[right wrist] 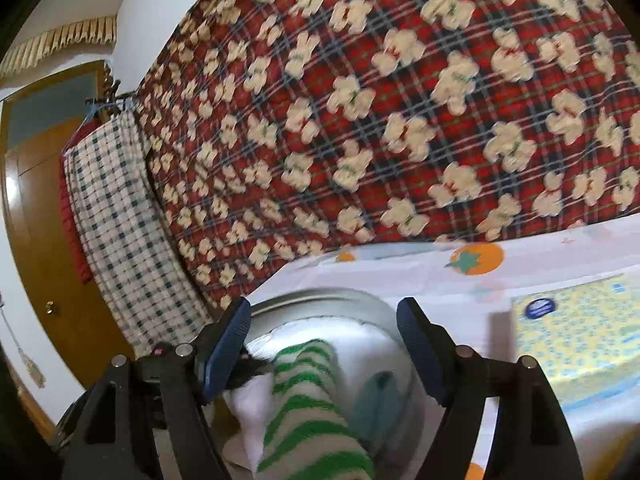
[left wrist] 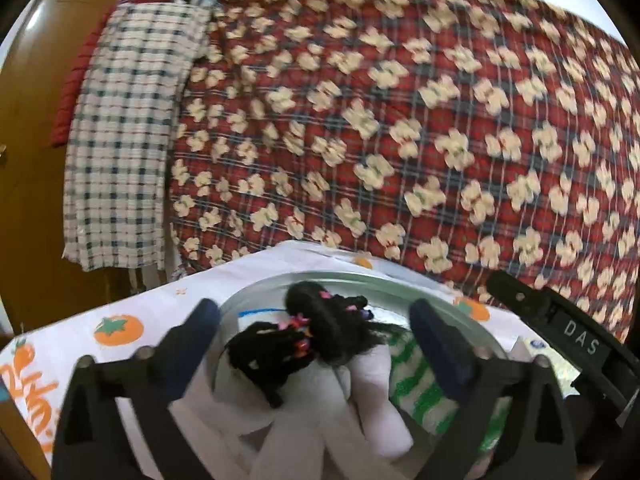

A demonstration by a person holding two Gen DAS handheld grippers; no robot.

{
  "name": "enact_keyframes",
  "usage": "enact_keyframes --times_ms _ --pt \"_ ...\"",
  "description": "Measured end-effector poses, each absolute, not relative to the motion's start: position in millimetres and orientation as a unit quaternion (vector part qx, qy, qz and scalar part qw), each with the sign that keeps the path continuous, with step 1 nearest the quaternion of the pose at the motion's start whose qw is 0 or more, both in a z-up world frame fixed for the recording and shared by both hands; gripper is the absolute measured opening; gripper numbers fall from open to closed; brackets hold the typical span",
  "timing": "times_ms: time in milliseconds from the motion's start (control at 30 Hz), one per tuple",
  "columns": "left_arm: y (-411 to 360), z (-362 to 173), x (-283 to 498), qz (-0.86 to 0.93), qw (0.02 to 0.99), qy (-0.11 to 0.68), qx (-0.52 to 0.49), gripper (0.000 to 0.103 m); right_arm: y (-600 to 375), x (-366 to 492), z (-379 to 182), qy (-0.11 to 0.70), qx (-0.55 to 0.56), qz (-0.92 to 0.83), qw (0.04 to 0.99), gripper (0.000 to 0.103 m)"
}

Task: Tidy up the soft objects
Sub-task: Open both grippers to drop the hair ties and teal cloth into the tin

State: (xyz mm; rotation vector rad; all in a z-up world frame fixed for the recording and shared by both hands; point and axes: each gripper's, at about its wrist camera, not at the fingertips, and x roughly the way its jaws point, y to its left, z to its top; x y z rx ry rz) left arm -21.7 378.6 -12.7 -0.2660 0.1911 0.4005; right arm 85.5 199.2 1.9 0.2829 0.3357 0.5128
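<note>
Landmark: round metal basin (left wrist: 360, 280) on tabletop w/ white cloth printed w/ orange fruit (left wrist: 118, 330).

Left gripper (left wrist: 316, 332): jaws spread wide, one pad either side of basin contents, no pad pressing on anything. Btwn the jaws, inside basin: black doll hair w/ coloured ties (left wrist: 316, 332) lying on top of white soft items (left wrist: 360, 392). A green-and-white striped sock (left wrist: 416, 392) lies in basin, right of the hair.

Right gripper (right wrist: 324, 344): jaws apart, not clamped. Striped sock (right wrist: 308, 408) runs btwn them into basin (right wrist: 320, 300), touching neither pad as far as visible. Left pad sits at basin's left rim, close to a dark tuft of hair (right wrist: 248, 372); contact there cannot be determined. Teal soft item (right wrist: 376, 400) lies in basin, right of sock. White soft items (right wrist: 248, 404) left of sock.

Right of basin on tabletop: yellow patterned tissue box (right wrist: 580, 340). Behind basin: red plaid blanket w/ cream bear shapes (left wrist: 400, 120), hanging upright. Left of blanket: blue-white checked cloth (left wrist: 124, 136); wooden door (right wrist: 44, 216) behind it.
</note>
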Motion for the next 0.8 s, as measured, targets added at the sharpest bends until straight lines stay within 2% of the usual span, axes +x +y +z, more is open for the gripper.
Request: enact_keyframes --times_ms 267,400,667,800 --pt "379 -16 -50 0.238 0.954 0.068 -0.168 0.1 195 66 9 0.133 0.122 0.208 0.961 0.077" --pt "382 -18 -54 0.242 0.95 0.073 -0.183 0.1 195 53 7 0.114 0.101 0.192 0.969 0.087" --pt "375 -20 -65 0.246 0.949 0.062 -0.188 0.1 191 33 6 0.085 0.065 0.193 0.975 0.087" --pt "366 -19 -68 0.239 0.951 0.06 -0.184 0.1 177 24 7 0.071 0.084 0.187 0.976 0.087"
